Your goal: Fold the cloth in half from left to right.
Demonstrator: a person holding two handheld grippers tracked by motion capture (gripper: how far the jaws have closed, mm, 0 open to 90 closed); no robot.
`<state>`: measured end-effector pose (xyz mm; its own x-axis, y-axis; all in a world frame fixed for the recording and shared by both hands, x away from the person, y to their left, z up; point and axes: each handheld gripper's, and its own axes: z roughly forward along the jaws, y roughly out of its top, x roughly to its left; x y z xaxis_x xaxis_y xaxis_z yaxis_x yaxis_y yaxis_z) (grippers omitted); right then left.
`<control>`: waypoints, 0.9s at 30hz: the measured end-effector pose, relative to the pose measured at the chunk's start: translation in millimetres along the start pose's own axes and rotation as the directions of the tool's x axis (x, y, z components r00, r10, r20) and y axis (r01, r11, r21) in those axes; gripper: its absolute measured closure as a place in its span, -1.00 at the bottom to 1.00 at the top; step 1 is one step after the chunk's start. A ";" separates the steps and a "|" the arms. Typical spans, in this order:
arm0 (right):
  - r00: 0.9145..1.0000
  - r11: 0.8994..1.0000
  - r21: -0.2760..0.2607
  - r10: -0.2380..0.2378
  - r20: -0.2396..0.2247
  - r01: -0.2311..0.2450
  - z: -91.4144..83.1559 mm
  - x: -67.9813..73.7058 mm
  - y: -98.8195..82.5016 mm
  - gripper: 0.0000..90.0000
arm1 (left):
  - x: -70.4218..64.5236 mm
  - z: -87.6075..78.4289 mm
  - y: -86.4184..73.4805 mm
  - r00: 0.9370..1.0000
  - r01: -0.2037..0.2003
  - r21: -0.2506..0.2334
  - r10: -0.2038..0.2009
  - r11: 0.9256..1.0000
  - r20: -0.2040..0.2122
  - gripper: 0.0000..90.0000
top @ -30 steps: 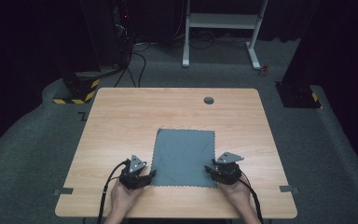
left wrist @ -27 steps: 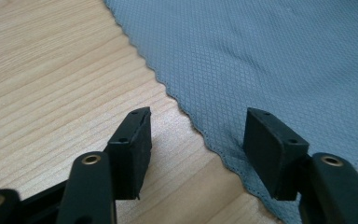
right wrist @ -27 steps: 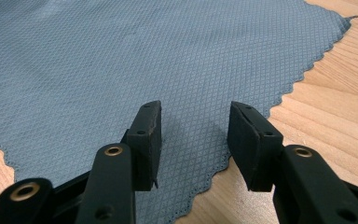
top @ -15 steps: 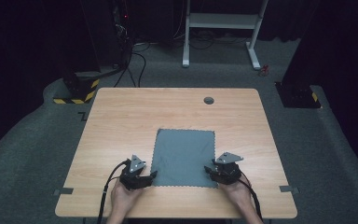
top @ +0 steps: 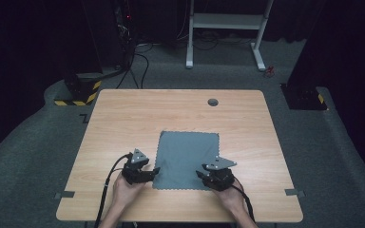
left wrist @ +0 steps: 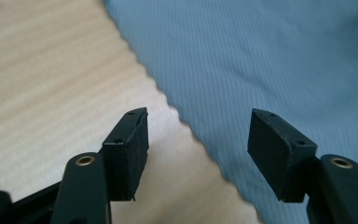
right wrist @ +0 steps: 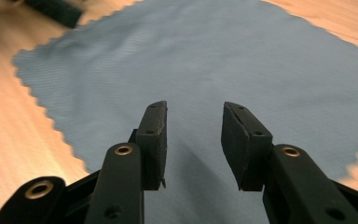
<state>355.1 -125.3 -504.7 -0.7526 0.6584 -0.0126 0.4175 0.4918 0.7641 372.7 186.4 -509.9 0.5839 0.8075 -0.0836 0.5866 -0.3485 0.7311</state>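
On the wooden table (top: 123, 118), ringed by dark grey carpet (top: 38, 142), both tools gape empty over the blue cloth (top: 187, 152).

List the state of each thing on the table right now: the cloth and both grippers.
Cloth: spread flat on the table, unfolded.
Left gripper: jaws open, astride the cloth's near left edge, gripping nothing.
Right gripper: jaws open but just been closing, over the cloth's near right corner.
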 end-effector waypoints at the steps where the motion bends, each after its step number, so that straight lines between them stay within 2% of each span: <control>1: 1.000 1.000 0.002 -0.008 -0.009 0.008 2.2 3.6 1.9 0.37 | 2.1 0.6 3.2 1.000 0.002 -0.002 -0.002 1.000 0.000 -0.15; 7: 0.997 0.999 0.010 -0.045 -0.059 0.046 16.4 20.8 11.8 0.47 | 16.2 11.5 29.1 1.000 0.022 -0.002 -0.022 1.000 0.008 -0.15; 9: 0.996 0.999 0.008 -0.051 -0.073 0.052 20.1 25.4 14.4 0.50 | 22.7 18.1 37.8 1.000 0.018 0.010 -0.018 1.000 -0.008 -0.14; 12: 0.992 0.997 0.002 -0.082 -0.095 0.082 27.0 34.1 19.1 0.54 | 30.4 26.7 45.1 0.998 0.051 0.009 -0.050 0.999 -0.023 -0.10; 14: 0.990 0.996 0.005 -0.090 -0.108 0.091 30.7 39.9 21.7 0.54 | 36.3 33.3 48.7 0.995 0.079 -0.015 -0.080 0.997 -0.052 -0.03; 16: 0.987 0.994 0.001 -0.111 -0.120 0.112 34.7 47.7 25.2 0.56 | 42.0 40.4 52.9 0.993 0.105 0.005 -0.105 0.994 -0.059 0.01; 17: 0.986 0.995 0.003 -0.103 -0.128 0.104 35.5 51.2 26.2 0.56 | 45.0 45.8 56.5 0.992 0.100 0.022 -0.098 0.995 -0.075 0.02; 20: 0.979 0.990 -0.005 -0.140 -0.147 0.141 41.3 61.9 30.7 0.57 | 50.1 55.9 64.7 0.991 0.104 0.023 -0.102 0.994 -0.084 0.04; 23: 0.974 0.989 -0.012 -0.150 -0.170 0.150 46.6 70.1 33.5 0.58 | 50.5 62.9 70.2 0.989 0.118 0.015 -0.116 0.993 -0.089 0.05; 25: 0.971 0.989 -0.010 -0.150 -0.189 0.151 49.5 75.0 35.1 0.58 | 49.6 67.4 73.1 0.989 0.115 0.015 -0.114 0.993 -0.091 0.06; 27: 0.965 0.985 -0.009 -0.168 -0.202 0.170 53.0 82.3 37.4 0.58 | 50.3 71.4 75.7 0.990 0.108 0.025 -0.105 0.994 -0.096 0.08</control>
<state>335.8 -22.6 -511.3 -0.8991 0.4377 -0.0106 0.2791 0.5917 0.7563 486.5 166.7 -507.1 0.4625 0.8815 -0.0952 0.6604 -0.2709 0.7003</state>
